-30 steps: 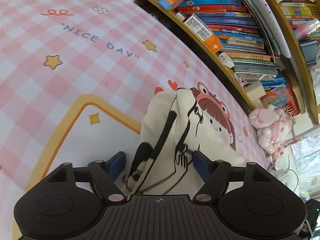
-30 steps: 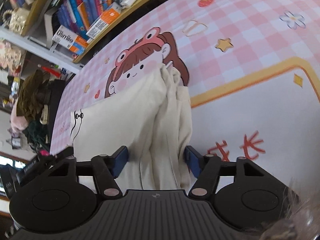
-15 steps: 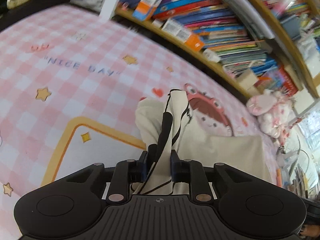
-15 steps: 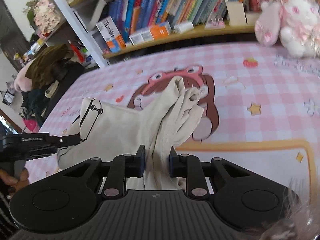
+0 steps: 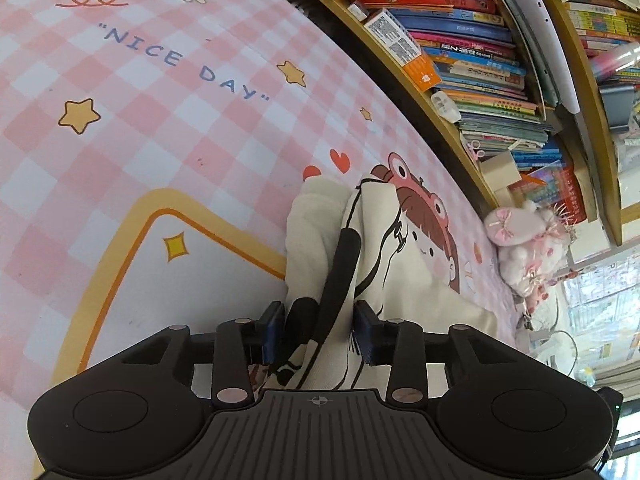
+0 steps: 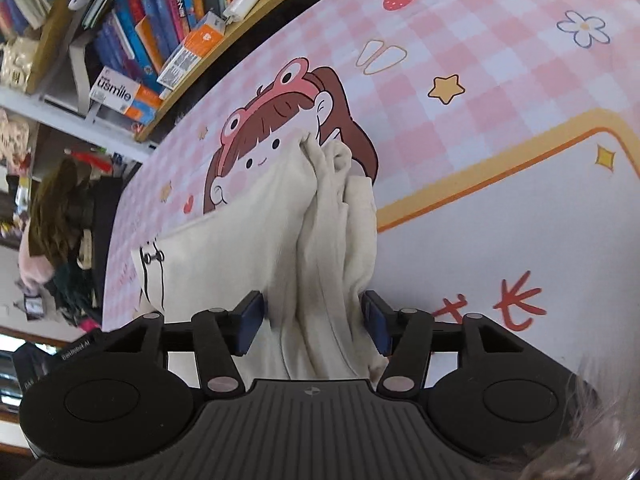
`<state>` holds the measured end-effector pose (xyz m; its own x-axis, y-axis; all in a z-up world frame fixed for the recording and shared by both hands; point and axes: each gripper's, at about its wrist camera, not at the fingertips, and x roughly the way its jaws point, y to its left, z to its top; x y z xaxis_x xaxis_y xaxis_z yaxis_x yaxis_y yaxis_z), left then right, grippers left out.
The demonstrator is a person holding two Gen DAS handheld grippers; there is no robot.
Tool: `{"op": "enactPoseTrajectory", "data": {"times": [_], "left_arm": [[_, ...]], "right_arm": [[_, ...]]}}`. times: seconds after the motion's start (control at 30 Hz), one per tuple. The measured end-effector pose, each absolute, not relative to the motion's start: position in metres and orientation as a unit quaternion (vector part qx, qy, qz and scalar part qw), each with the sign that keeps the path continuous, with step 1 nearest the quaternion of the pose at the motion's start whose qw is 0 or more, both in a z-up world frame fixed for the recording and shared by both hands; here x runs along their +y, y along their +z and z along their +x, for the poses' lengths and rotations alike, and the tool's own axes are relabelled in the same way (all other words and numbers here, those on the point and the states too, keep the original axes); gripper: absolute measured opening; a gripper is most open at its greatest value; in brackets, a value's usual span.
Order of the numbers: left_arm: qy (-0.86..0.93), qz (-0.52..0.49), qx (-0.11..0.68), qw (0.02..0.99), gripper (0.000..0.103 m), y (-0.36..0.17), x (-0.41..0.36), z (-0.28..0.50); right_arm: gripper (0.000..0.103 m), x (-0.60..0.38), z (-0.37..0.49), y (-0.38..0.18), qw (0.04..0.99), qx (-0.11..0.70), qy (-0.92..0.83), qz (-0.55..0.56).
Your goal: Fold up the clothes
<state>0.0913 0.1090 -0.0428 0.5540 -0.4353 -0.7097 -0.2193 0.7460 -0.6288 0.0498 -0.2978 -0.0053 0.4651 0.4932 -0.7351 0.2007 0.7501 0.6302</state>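
The left tool point(image 5: 319, 332) stands part open, its jaws widening around a bunched end of the cream garment point(image 5: 404, 280) without pressing it; the garment lies on the pink checked bench point(image 5: 152, 128); the right tool point(image 6: 312, 322) is likewise widening, cloth loose between its blue pads point(image 6: 250, 318).

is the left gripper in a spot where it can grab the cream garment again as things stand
Probably yes. The left gripper has its jaws opening with a bunched fold of the cream garment lying right between them on the pink checked mat; nothing else is in the way.
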Motion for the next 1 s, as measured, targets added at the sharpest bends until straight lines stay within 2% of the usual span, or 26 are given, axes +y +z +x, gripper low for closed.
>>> {"op": "enactPoseTrajectory", "data": {"times": [0.03, 0.07, 0.17, 0.23, 0.37, 0.43, 0.53, 0.6, 1.0], "left_arm": [[-0.067, -0.349, 0.467, 0.81, 0.035, -0.043, 0.109, 0.091], [-0.065, -0.342, 0.467, 0.813, 0.029, -0.042, 0.107, 0.091], [-0.069, -0.273, 0.461, 0.842, 0.02, -0.027, 0.09, 0.089], [-0.075, -0.216, 0.449, 0.864, 0.02, -0.014, 0.076, 0.086], [-0.082, -0.223, 0.46, 0.856, 0.021, -0.021, 0.082, 0.091], [-0.08, -0.257, 0.471, 0.84, 0.026, -0.029, 0.093, 0.095], [-0.087, -0.273, 0.475, 0.832, 0.029, -0.034, 0.101, 0.096], [-0.089, -0.274, 0.477, 0.83, 0.031, -0.037, 0.102, 0.097], [-0.103, -0.294, 0.477, 0.822, 0.033, -0.043, 0.107, 0.102]], "right_arm": [[0.037, -0.296, 0.051, -0.005, 0.785, 0.509, 0.093, 0.34], [0.032, -0.292, 0.051, -0.004, 0.792, 0.506, 0.095, 0.327], [0.023, -0.278, 0.047, 0.008, 0.824, 0.484, 0.11, 0.273], [0.022, -0.267, 0.039, 0.022, 0.851, 0.451, 0.13, 0.237], [0.022, -0.271, 0.036, 0.017, 0.842, 0.458, 0.117, 0.26], [0.023, -0.276, 0.039, 0.009, 0.829, 0.475, 0.097, 0.279], [0.032, -0.281, 0.041, 0.005, 0.82, 0.486, 0.082, 0.293], [0.044, -0.282, 0.042, 0.004, 0.817, 0.493, 0.069, 0.292], [0.047, -0.282, 0.042, 0.003, 0.813, 0.497, 0.055, 0.298]]}}
